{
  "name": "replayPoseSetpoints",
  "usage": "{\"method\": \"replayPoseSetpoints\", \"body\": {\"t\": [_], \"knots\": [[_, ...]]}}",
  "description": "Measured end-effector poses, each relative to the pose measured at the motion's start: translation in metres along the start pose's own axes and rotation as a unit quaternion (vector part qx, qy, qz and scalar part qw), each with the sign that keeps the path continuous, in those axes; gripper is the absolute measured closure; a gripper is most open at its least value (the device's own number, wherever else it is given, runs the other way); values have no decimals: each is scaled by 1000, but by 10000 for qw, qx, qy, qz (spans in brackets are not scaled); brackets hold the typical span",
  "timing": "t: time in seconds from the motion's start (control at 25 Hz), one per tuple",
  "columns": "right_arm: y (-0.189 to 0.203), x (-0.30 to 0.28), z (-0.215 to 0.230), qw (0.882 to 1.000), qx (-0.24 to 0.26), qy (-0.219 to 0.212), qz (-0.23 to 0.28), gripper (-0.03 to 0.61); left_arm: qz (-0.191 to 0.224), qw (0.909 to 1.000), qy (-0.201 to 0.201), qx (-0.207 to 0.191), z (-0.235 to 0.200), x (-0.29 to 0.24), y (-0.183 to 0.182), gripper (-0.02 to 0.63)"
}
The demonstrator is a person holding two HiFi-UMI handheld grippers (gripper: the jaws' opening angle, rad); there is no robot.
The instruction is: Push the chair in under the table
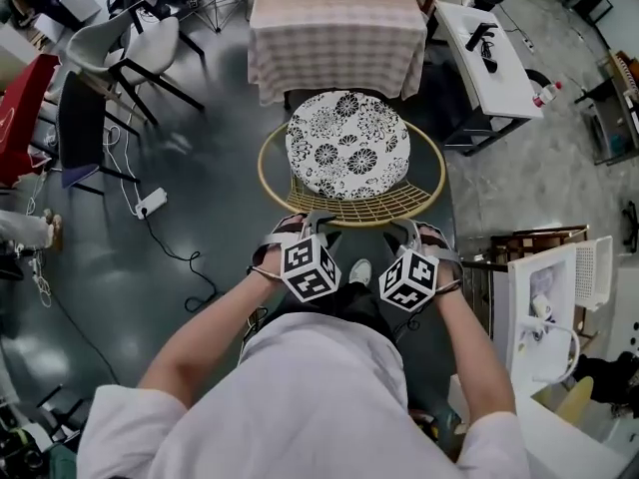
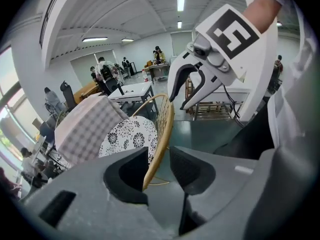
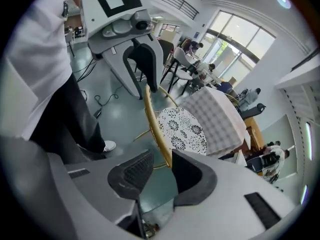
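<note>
A chair with a round floral cushion [image 1: 346, 144] and a gold wire backrest [image 1: 349, 218] faces the table with the checked cloth [image 1: 337, 28]; its seat front sits just at the cloth's edge. Both grippers hang over the backrest's top rim. In the left gripper view my left gripper [image 2: 159, 166] is open, and the gold rim [image 2: 162, 134] runs down between its pads, close to the left one. My right gripper [image 3: 162, 171] is open too, with the rim [image 3: 155, 129] passing between its pads beside the right one. In the head view the left gripper [image 1: 305, 223] and the right gripper [image 1: 419, 233] flank the rim's middle.
A white side table [image 1: 489, 58] with small items stands right of the chair. Black-legged chairs [image 1: 120, 48] and a power strip with its cable [image 1: 150, 203] lie to the left. A wooden rack [image 1: 529, 242] and white equipment stand at the near right.
</note>
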State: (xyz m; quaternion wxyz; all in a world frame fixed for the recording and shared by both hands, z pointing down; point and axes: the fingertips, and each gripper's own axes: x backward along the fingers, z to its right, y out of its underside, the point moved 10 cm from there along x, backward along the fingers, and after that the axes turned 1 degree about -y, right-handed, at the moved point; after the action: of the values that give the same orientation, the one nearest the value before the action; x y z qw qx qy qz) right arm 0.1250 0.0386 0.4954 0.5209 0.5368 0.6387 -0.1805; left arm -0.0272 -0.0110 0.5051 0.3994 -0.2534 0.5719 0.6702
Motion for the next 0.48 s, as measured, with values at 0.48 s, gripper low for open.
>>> {"method": "replayPoseSetpoints", "body": {"t": [0.48], "knots": [[10, -36, 14, 9840, 1741, -364, -49, 492, -1086, 9890, 55, -999, 1, -37, -3, 469]]}}
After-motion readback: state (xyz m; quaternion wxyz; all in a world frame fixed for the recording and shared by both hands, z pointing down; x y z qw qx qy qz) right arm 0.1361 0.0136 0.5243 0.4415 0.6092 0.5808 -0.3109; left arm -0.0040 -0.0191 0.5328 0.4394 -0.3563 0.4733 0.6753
